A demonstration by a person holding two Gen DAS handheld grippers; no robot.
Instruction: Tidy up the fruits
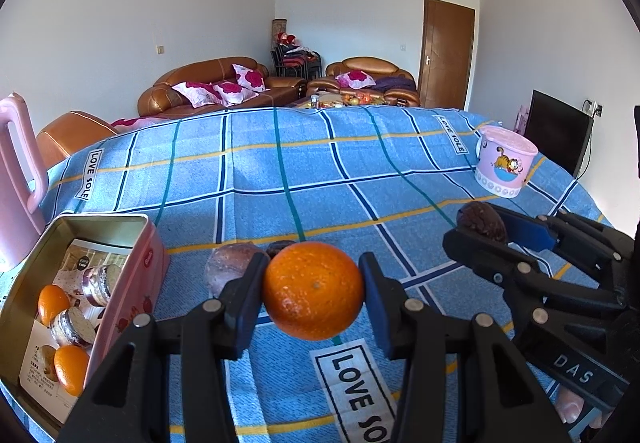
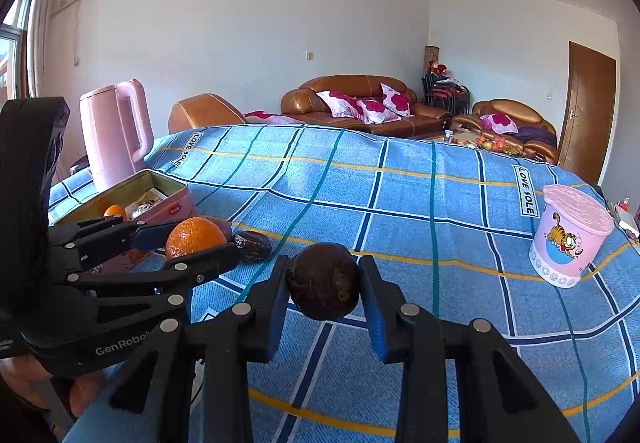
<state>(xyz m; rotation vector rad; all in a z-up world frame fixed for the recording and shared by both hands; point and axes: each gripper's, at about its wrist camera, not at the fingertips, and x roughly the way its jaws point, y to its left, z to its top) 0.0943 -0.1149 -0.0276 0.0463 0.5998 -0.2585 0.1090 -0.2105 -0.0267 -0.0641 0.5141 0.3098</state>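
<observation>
An orange [image 1: 313,290] is held clear of the cloth between the pads of the left gripper [image 1: 313,297], just beside the open pink tin [image 1: 132,263]. A dark brown fruit [image 2: 324,286] is clamped in the right gripper [image 2: 325,293], likewise lifted off the surface. Two oranges [image 1: 52,303] are already seen inside the tin, among printed cards and wrapped snacks. A purplish fruit [image 1: 226,267] and a small dark fruit [image 2: 253,245] are left lying on the cloth behind the held orange, so the sorting is judged to be partly done, with two fruits in hand and two yet to be collected. The table is covered by a blue checked cloth [image 1: 280,179]; a pink kettle [image 2: 114,131] and a lidded cartoon tub [image 2: 570,239] are stood on it. Brown leather sofas [image 1: 216,87] and a wooden door [image 1: 446,51] are seen beyond.
</observation>
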